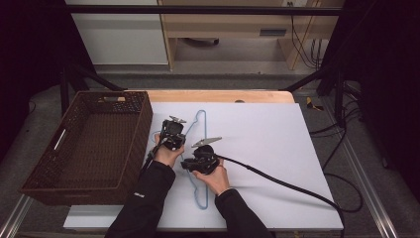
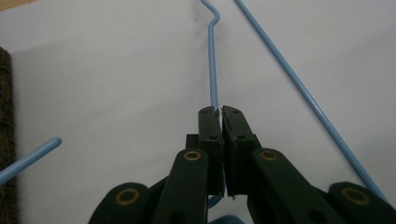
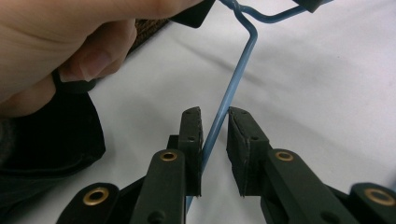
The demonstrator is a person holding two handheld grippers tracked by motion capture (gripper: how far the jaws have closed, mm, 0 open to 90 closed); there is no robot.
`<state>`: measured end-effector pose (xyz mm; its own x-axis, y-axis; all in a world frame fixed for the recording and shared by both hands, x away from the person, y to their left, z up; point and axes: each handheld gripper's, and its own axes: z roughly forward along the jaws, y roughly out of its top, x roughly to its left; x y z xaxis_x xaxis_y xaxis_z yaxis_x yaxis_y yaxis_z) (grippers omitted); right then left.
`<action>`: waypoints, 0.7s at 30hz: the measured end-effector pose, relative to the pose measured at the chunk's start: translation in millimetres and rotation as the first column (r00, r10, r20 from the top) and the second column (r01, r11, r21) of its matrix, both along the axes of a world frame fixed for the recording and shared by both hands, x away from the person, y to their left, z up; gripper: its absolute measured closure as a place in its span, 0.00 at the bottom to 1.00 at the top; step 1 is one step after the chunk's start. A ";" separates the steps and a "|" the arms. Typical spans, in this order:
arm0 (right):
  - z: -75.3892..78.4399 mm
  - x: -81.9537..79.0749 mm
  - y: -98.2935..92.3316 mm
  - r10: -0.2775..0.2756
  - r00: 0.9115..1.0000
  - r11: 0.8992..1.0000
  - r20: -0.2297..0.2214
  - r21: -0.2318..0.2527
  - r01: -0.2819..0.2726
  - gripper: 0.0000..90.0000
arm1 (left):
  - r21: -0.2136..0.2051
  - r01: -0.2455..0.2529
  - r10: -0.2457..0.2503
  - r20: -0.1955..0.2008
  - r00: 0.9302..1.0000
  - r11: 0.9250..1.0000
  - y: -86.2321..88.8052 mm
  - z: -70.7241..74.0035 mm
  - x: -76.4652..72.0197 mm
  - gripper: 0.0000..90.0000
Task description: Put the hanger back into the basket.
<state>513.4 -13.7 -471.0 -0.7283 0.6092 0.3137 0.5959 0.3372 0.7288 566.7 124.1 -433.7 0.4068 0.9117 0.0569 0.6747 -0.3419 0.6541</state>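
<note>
A blue wire hanger (image 1: pixel 198 148) lies flat on the white sheet (image 1: pixel 267 148) covering the worktop (image 1: pixel 218 95), just right of the basket (image 1: pixel 89 148), with its hook end toward the person and its wide bar toward the far edge. The left gripper (image 2: pixel 219 111) has its fingers (image 2: pixel 209 126) pressed together on one thin rod of the hanger (image 2: pixel 213 65), which runs straight out from between the tips; a second rod crosses the sheet diagonally at the right of that view. The right gripper (image 3: pixel 215 116) straddles another rod (image 3: pixel 233 84) near the twisted neck: its fingers (image 3: pixel 191 135) stand a little apart, the wire lying against the left one and clear of the right one (no clamp made at this moment). In the high view both grippers (image 1: pixel 173 131) (image 1: pixel 200 158) sit close together over the hanger's near half, held by the hands (image 1: pixel 218 178). The basket is woven brown, with handles.
</note>
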 end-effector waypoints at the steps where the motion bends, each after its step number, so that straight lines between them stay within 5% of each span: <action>1: 0.0 0.0 0.5 -0.002 1.000 1.000 0.001 -0.004 0.002 0.84 | -0.002 0.000 0.000 0.003 1.000 1.000 -0.2 -0.2 0.0 0.97; 10: 7.2 -1.8 -0.4 -0.055 0.998 0.998 -0.042 -0.004 0.055 0.91 | -0.003 -0.007 0.007 0.005 1.000 1.000 2.8 5.1 -2.3 0.97; 14: 10.6 -3.5 -2.1 -0.102 0.994 0.994 -0.026 -0.050 0.100 0.97 | 0.005 -0.005 0.005 0.021 1.000 1.000 6.1 7.6 -3.2 1.00; 15: 10.4 -4.0 -2.1 -0.098 0.995 0.994 -0.032 -0.050 0.096 0.97 | -0.055 0.011 -0.011 0.007 1.000 0.998 6.2 10.4 -3.8 1.00; 18: 10.9 -7.8 0.6 -0.090 0.995 0.996 -0.048 -0.012 0.090 0.97 | -0.049 0.028 -0.027 0.021 0.999 0.998 1.2 11.6 -6.6 1.00; 21: 12.1 -8.7 -0.6 -0.124 0.992 0.991 -0.038 -0.050 0.122 0.97 | -0.075 0.037 -0.035 0.036 0.999 0.997 3.9 17.9 -9.3 0.99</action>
<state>504.7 -14.3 -458.9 -0.6341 0.7082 0.3103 0.6637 0.2928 0.6883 557.4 128.1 -415.8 0.4386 0.8987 0.0033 0.6395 -0.3146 0.7015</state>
